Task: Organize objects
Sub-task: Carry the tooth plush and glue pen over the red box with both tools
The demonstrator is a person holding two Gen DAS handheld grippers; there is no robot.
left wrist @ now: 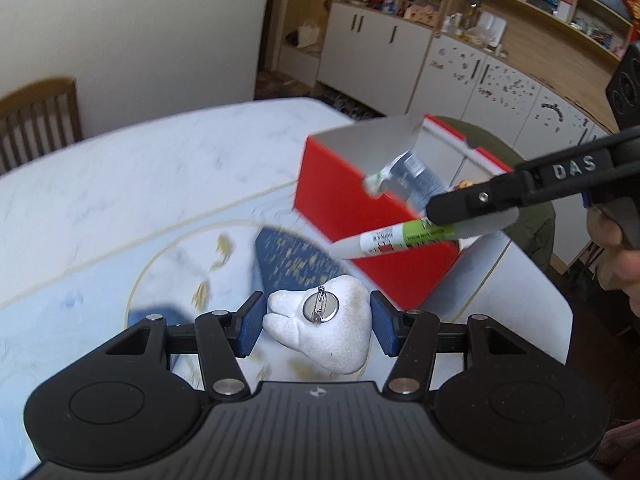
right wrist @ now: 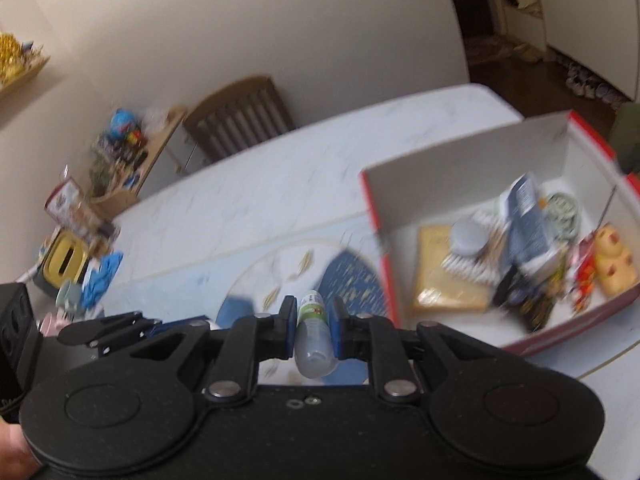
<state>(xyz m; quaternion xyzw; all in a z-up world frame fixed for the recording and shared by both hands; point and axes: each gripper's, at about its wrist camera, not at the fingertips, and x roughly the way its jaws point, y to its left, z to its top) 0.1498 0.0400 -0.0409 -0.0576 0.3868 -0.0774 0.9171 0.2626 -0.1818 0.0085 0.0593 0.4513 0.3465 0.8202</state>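
Note:
My left gripper (left wrist: 318,326) is shut on a white tooth-shaped soft piece (left wrist: 340,340) with a round metal pin badge (left wrist: 320,308) on it, held above the table. My right gripper (right wrist: 314,314) is shut on a slim white-and-green tube (right wrist: 314,332). In the left wrist view the right gripper (left wrist: 444,220) reaches in from the right with the tube (left wrist: 384,242) in front of the red box (left wrist: 344,208). The open red box (right wrist: 374,216) is white inside and holds several items, among them a blue-grey packet (right wrist: 528,216) and a yellow toy (right wrist: 612,264).
The white marbled table (left wrist: 160,168) carries a blue patterned mat (left wrist: 292,260). A wooden chair (right wrist: 240,112) stands at its far side. Cluttered shelves (right wrist: 108,152) are at the left and white cabinets (left wrist: 384,52) behind the box. A person's hand (left wrist: 618,256) holds the right gripper.

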